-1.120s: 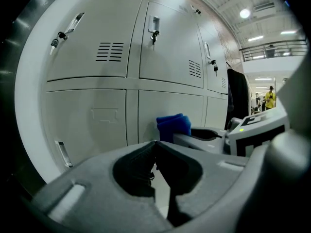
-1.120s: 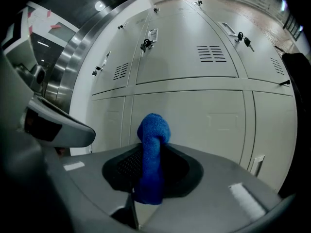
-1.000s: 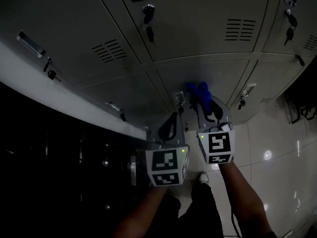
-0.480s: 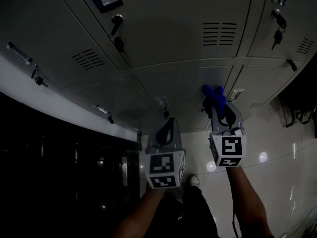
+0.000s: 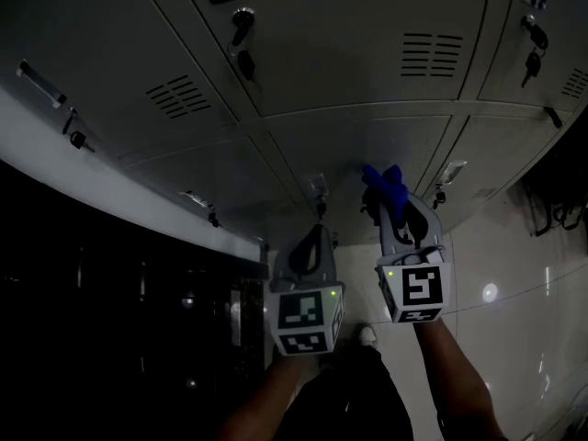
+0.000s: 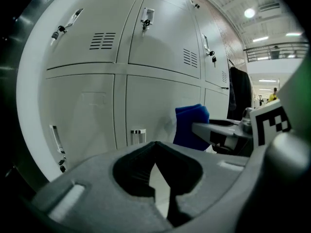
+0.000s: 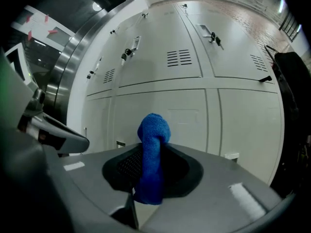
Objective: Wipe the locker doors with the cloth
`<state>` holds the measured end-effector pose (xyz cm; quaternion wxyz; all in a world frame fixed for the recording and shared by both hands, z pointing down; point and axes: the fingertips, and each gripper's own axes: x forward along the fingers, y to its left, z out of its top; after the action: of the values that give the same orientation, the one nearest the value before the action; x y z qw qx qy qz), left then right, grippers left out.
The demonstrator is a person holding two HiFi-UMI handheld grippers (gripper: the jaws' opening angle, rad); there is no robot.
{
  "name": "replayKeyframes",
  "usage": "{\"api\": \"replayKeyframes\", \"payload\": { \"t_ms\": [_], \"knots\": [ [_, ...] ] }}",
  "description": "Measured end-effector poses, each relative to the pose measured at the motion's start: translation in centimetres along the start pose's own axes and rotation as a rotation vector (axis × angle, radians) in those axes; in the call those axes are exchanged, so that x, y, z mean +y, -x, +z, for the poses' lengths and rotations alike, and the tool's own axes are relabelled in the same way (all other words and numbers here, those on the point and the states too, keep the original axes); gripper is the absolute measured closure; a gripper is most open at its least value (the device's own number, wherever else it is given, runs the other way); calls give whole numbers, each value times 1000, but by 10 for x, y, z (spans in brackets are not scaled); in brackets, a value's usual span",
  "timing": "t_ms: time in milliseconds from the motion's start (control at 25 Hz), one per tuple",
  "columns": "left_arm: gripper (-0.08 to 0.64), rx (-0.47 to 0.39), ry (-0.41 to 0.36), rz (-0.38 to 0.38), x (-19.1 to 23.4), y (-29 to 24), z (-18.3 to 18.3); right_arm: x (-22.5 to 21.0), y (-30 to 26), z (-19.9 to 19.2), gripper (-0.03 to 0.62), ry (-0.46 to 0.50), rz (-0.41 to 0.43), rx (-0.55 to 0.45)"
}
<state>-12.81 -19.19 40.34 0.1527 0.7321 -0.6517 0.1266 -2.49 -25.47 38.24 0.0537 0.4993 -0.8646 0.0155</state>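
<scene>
The right tool (image 7: 150,154) is clamped on a blue cloth (image 7: 153,130). The cloth stands up between the jaws, ahead of the tool and facing the grey locker doors (image 7: 165,106). It appears close to a lower door; contact is unclear. The left tool (image 6: 155,148), beside the right tool, has its jaws closed together on nothing.

The right gripper (image 5: 384,197) slid the soft blue cloth (image 5: 381,181) back left. It is now farther from the grey metal locker door's (image 5: 367,141) right edge.
</scene>
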Motion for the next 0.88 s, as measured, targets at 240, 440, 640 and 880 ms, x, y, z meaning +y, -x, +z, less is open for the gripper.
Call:
{"api": "replayKeyframes", "payload": {
  "t_ms": [240,440,640,880],
  "knots": [
    [557,0,8,31,29,13,-21,85,-18,-24,509,-12,118,17],
    [557,-2,27,31,53,20,-53,127,-36,-52,509,-4,137,30],
    [557,-12,31,21,69,16,-83,149,-54,-75,509,33,156,17],
    [557,-11,41,1,77,2,-102,143,-68,-92,509,52,131,23]
  ]
}}
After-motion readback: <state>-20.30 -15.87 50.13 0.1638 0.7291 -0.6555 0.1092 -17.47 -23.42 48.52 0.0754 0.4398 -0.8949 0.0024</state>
